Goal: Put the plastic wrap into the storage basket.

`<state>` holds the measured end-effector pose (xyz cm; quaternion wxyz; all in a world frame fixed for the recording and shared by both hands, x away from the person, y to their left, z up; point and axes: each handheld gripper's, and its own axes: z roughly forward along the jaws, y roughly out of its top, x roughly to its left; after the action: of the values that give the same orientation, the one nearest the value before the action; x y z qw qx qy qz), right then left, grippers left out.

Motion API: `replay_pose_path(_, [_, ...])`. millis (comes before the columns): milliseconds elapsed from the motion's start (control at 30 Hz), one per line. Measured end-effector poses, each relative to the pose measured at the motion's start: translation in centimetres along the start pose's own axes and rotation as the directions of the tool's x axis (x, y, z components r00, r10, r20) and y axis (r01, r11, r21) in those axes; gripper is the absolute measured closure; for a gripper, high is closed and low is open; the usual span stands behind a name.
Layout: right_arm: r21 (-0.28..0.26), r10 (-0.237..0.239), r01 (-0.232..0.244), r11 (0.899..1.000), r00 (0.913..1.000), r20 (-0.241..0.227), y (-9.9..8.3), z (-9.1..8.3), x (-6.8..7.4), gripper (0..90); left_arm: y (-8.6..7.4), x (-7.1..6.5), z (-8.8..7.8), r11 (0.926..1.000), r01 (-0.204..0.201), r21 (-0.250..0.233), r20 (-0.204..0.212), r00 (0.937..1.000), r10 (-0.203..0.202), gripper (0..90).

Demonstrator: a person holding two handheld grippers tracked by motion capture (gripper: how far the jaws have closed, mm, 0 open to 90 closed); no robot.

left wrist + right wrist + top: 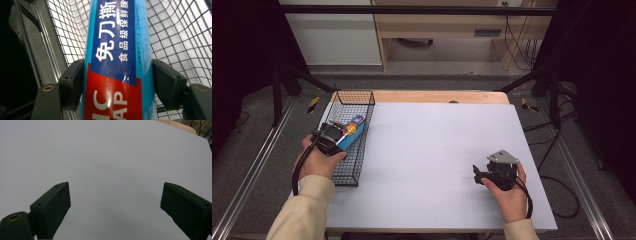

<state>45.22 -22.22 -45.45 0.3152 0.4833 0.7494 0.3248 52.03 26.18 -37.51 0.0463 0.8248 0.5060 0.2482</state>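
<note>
the left tongs (pixel 117 82) are squeezed on a long blue box (pixel 117 50), one black jaw pressed to each side. the box sits over the black wire basket (pixel 362 100) at the left edge of the desk (pixel 437 150). it is bright blue with a dark blue strip, white writing and a red part near the tongs. the right tongs (pixel 115 207) are wide apart over the bare white desk, holding nothing.

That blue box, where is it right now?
The blue box sits in the wire basket at the table's left edge, clamped by the left gripper.
</note>
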Motion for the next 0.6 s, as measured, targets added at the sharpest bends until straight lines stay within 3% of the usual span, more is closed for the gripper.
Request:
replay_pose_path(100, [-0.002,-0.005,0.005,1.000,1.0000,0.001,-0.1,0.0,-0.2,9.4,-0.3,0.0,-1.5,0.9950,0.020,-0.098,0.008,0.9998,-0.020,24.2])
replay_pose_path(133, [-0.001,-0.004,0.004,1.000,1.0000,0.003,-0.1,0.0,-0.2,9.3,-0.3,0.0,-2.0,0.9911,0.018,-0.132,0.003,0.9998,-0.018,22.3])
replay_pose_path(167, [0.000,-0.003,0.003,1.000,1.0000,0.003,-0.1,-0.1,-0.2,9.0,-0.3,-0.2,-3.2,0.9797,0.026,-0.199,0.002,0.9997,-0.026,18.1])
replay_pose_path(200, [0.000,-0.003,0.003,1.000,1.0000,0.003,-0.1,-0.1,-0.2,9.0,-0.3,-0.2,-3.2,0.9797,0.026,-0.199,0.002,0.9997,-0.026,15.7])
replay_pose_path(267, [-0.006,-0.001,0.001,1.000,1.0000,0.010,-0.1,-0.2,-0.3,8.7,-0.3,-0.5,-4.4,0.9592,0.029,-0.281,0.012,0.9996,-0.027,14.2])
replay_pose_path(300, [-0.012,0.003,-0.003,1.000,0.9999,0.016,-0.1,-0.3,-0.5,7.7,-0.1,-1.0,-5.4,0.9378,0.025,-0.346,0.038,0.9992,-0.013,11.3])
replay_pose_path(333, [-0.012,0.003,-0.003,1.000,0.9999,0.016,-0.1,-0.3,-0.5,7.7,-0.1,-1.0,-5.4,0.9378,0.025,-0.346,0.038,0.9992,-0.013,10.4])
replay_pose_path(367, [-0.017,0.003,-0.002,1.000,0.9998,0.020,-0.2,-0.4,-0.6,7.6,0.0,-1.2,-5.9,0.9252,0.031,-0.378,0.056,0.9984,-0.010,10.4])
replay_pose_path(400, [-0.021,0.004,-0.004,1.000,0.9997,0.024,-0.2,-0.4,-0.6,6.9,0.1,-1.5,-6.3,0.9120,0.035,-0.409,0.078,0.9970,-0.004,10.3])
replay_pose_path(433, [-0.029,0.003,-0.002,1.000,0.9996,0.028,-0.2,-0.6,-0.8,6.1,0.3,-2.2,-7.1,0.8899,0.024,-0.456,0.100,0.9946,0.025,9.3])
replay_pose_path(467, [-0.029,0.003,-0.002,1.000,0.9996,0.028,-0.2,-0.6,-0.8,6.1,0.3,-2.2,-7.1,0.8899,0.024,-0.456,0.100,0.9946,0.025,8.9])
replay_pose_path(533, [-0.045,0.017,-0.016,0.999,0.9996,0.024,-0.2,-0.9,-1.0,5.6,0.6,-3.0,-7.6,0.8663,0.015,-0.499,0.130,0.9898,0.058,7.9])
replay_pose_path(567, [-0.059,0.018,-0.017,0.998,0.9997,0.017,-0.2,-1.2,-1.0,4.9,0.9,-3.9,-7.9,0.8346,0.011,-0.551,0.161,0.9825,0.093,7.5])
replay_pose_path(600, [-0.059,0.018,-0.017,0.998,0.9997,0.017,-0.2,-1.2,-1.0,4.9,0.9,-3.9,-7.9,0.8346,0.011,-0.551,0.161,0.9825,0.093,7.0])
